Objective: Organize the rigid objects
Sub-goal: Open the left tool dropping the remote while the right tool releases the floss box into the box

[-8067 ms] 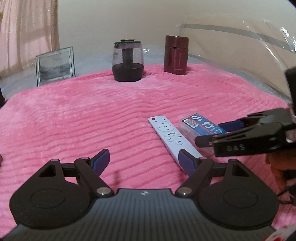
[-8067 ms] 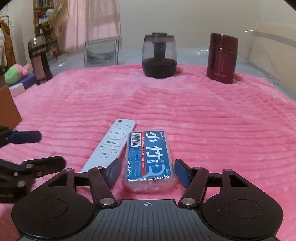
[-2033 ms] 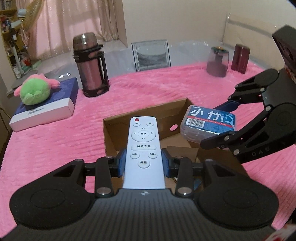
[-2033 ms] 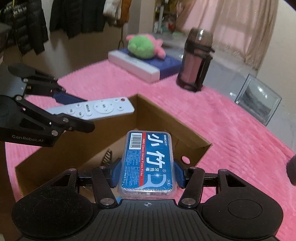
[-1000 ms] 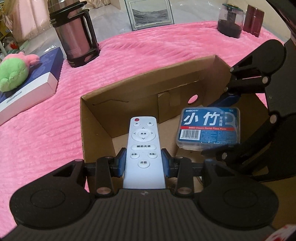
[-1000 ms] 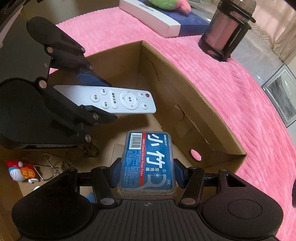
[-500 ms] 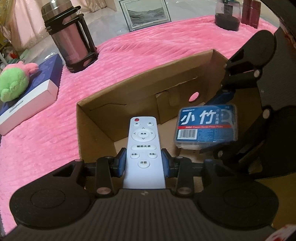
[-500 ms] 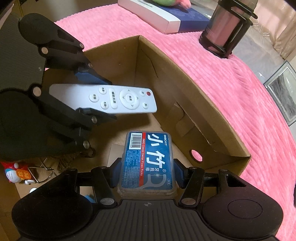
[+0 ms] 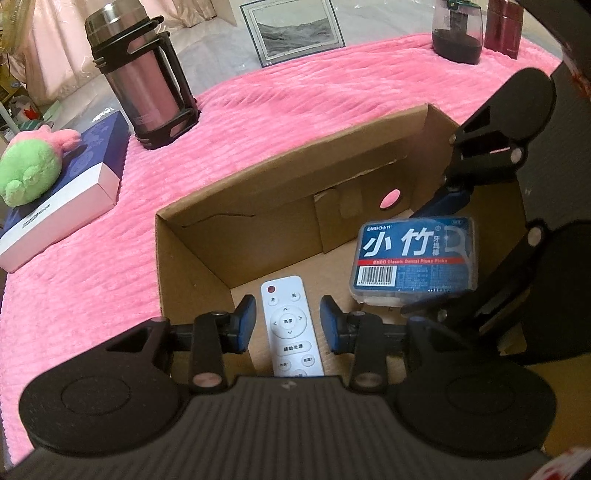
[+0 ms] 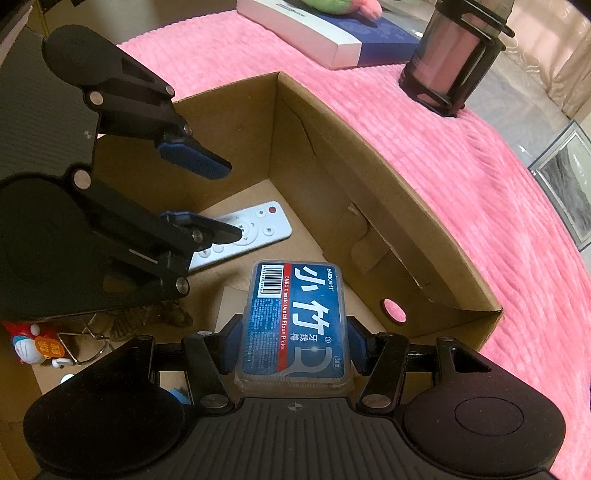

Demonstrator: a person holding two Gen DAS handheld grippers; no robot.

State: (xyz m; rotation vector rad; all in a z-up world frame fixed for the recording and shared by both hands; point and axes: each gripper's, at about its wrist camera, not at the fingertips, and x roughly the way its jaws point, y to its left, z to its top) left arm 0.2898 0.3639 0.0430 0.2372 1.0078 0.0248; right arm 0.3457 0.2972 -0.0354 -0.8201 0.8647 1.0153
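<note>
A white remote (image 9: 288, 325) lies flat on the floor of the open cardboard box (image 9: 280, 184), near its far corner. My left gripper (image 9: 287, 321) hovers above it, open, with both blue pads clear of the remote. In the right wrist view the remote (image 10: 243, 236) shows under the left gripper (image 10: 229, 201). My right gripper (image 10: 295, 332) is shut on a blue dental floss pick case (image 10: 295, 317) and holds it over the inside of the box (image 10: 369, 177). The left wrist view shows that case (image 9: 413, 254) at the right.
The box sits on a pink ribbed blanket (image 9: 92, 280). Behind it stand a steel flask (image 9: 144, 81), a picture frame (image 9: 295, 29), a dark jar (image 9: 458, 33) and a maroon canister (image 9: 504, 26). A green plush (image 9: 29, 170) lies on a flat blue box. A small toy figure (image 10: 33, 343) lies inside the box.
My left gripper has opened and the remote has dropped from its pads onto the box floor. The right gripper still holds the floss case in the same spot.
</note>
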